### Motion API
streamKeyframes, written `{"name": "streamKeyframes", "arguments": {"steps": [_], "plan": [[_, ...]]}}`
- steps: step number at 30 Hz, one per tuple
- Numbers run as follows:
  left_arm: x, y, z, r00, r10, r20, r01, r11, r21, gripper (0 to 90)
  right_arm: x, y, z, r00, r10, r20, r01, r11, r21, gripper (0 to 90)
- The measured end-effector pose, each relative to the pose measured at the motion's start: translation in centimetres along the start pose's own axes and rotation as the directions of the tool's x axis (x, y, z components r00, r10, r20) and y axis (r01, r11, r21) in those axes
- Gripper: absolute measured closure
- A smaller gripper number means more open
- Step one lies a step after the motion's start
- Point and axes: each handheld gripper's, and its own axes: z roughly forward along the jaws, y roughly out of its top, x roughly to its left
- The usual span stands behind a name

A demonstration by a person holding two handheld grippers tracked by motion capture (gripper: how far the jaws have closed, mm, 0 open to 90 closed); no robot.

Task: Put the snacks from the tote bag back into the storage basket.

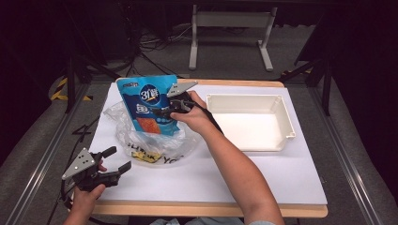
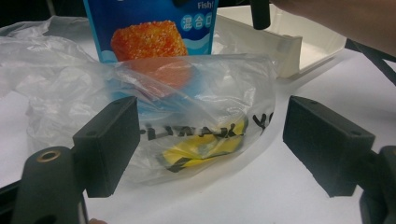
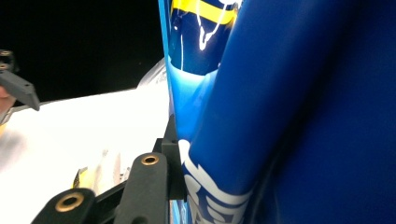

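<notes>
White table sheet (image 1: 263, 173): covers the tabletop and bears everything listed below.

White tray (image 1: 281, 123): an open rectangular bin at about 3 o'clock from the sheet's centre, standing apart from the bag.

Clear plastic bag (image 1: 126, 136): crumpled, lying at about 9 o'clock from the centre, with black lettering on its near side. In the left gripper view the bag (image 2: 224, 93) lies just beyond the jaws.

Blue snack pouch (image 1: 149, 105): upright, its lower end inside the bag's mouth and its top rising toward 12 o'clock. An orange square is printed on its front (image 2: 147, 39). In the right gripper view the pouch (image 3: 299, 116) stands close before the lens.

Right gripper (image 1: 165, 112): at the pouch's 3 o'clock edge, jaws closed tight on that edge and carrying the pouch.

Left gripper (image 1: 116, 160): at about 8 o'clock on the sheet, jaws spread wide and holding nothing, pointing at the bag without touching it.

Yellow-and-black packet (image 2: 205, 147): lies flat inside the bag, at 6 o'clock below the pouch.
</notes>
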Motion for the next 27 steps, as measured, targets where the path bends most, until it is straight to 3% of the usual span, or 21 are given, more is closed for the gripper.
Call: {"name": "streamKeyframes", "arguments": {"steps": [10,11,27], "plan": [[-0.1,0.1,0.0,1.0,0.002,0.003,-0.002,1.0,0.008,19.6,0.5,2.6,-2.3,0.9992,-0.036,0.019,0.036,0.999,-0.022,64.6],[-0.1,0.0,0.1,1.0,-0.002,0.001,0.002,1.0,0.001,19.7,0.6,3.5,-3.2,0.9987,-0.046,0.024,0.046,0.999,-0.023,64.6],[-0.2,0.0,0.2,1.0,-0.004,0.001,0.004,1.0,0.006,19.6,1.2,7.3,-7.5,0.9965,-0.063,0.055,0.065,0.997,-0.044,64.6]]}}
